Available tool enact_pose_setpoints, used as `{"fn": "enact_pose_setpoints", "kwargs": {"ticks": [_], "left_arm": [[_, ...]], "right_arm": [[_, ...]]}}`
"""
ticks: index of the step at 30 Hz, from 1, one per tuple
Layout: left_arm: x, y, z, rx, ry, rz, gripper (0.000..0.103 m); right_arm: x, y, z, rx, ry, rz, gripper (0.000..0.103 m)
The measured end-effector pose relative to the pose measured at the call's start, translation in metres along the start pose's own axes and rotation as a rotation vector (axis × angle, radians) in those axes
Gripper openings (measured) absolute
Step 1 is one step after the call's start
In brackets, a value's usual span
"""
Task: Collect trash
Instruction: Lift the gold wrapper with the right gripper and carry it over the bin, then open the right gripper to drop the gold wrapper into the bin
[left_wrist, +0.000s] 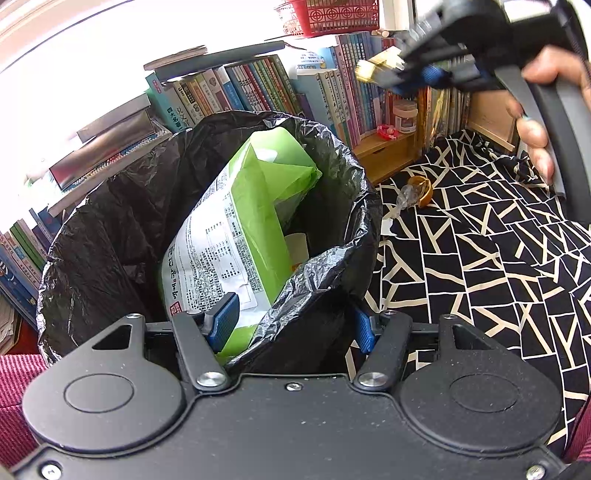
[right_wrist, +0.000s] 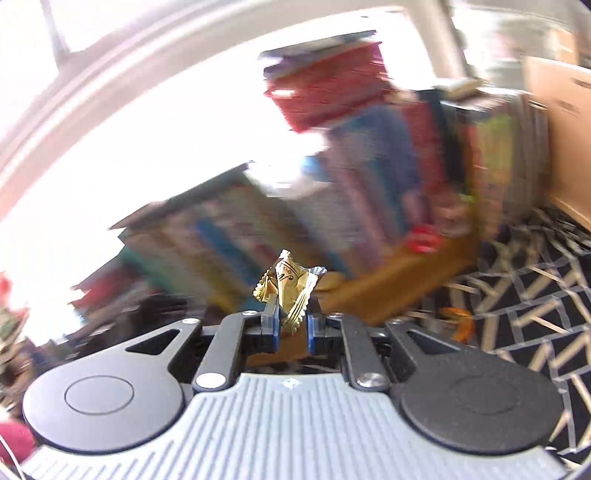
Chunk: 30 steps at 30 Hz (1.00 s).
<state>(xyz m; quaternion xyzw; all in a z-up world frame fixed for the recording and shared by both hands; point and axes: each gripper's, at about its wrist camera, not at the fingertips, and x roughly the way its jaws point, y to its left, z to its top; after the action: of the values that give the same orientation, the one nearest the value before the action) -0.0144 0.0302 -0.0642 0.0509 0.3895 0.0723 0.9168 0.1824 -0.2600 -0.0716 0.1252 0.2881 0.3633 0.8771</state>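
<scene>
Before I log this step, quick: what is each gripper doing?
Left gripper: closed on the bin's black bag rim.
Right gripper: shut on a gold candy wrapper.

Daylit room, window (left_wrist: 74, 55) blown out white upper left in both views, left wrist view sharp, right wrist view heavily motion-smeared over books (right_wrist: 369, 206) and cloth (right_wrist: 535, 295), only gold wrapper (right_wrist: 288, 288) crisp, strong fisheye bending at edges

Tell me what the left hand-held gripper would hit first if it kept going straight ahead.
Probably the green and white package standing in the black trash bag, whose rim the left hand-held gripper grips; depth is uncertain.
</scene>
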Motion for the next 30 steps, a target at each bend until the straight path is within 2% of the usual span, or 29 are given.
{"fn": "enact_pose_setpoints", "kwargs": {"ticks": [3, 8, 14, 17, 19, 20, 24, 30], "left_arm": [[0.0, 0.002, 0.0, -0.003, 0.001, -0.004, 0.06], [0.001, 0.002, 0.0, -0.004, 0.003, -0.007, 0.061], [0.0, 0.002, 0.0, -0.005, 0.005, -0.007, 0.061], [0.0, 0.002, 0.0, -0.005, 0.004, -0.007, 0.061], [0.0, 0.002, 0.0, -0.005, 0.004, -0.007, 0.061], [0.001, 0.002, 0.0, -0.005, 0.005, -0.007, 0.061], [0.0, 0.002, 0.0, -0.005, 0.004, -0.007, 0.061], [0.001, 0.002, 0.0, -0.005, 0.005, -0.007, 0.061]], "right_arm": [[-0.003, 0.031, -0.002, -0.058, 0.019, 0.107, 0.018], [-0.004, 0.069, -0.015, -0.139, 0.062, 0.238, 0.019], [-0.007, 0.092, -0.03, -0.238, 0.113, 0.34, 0.022], [-0.009, 0.097, -0.035, -0.28, 0.123, 0.356, 0.023], [-0.009, 0.099, -0.037, -0.295, 0.125, 0.356, 0.033], [-0.009, 0.099, -0.036, -0.296, 0.125, 0.356, 0.045], [-0.01, 0.097, -0.036, -0.293, 0.115, 0.352, 0.062], [-0.01, 0.095, -0.034, -0.288, 0.106, 0.341, 0.07]]}}
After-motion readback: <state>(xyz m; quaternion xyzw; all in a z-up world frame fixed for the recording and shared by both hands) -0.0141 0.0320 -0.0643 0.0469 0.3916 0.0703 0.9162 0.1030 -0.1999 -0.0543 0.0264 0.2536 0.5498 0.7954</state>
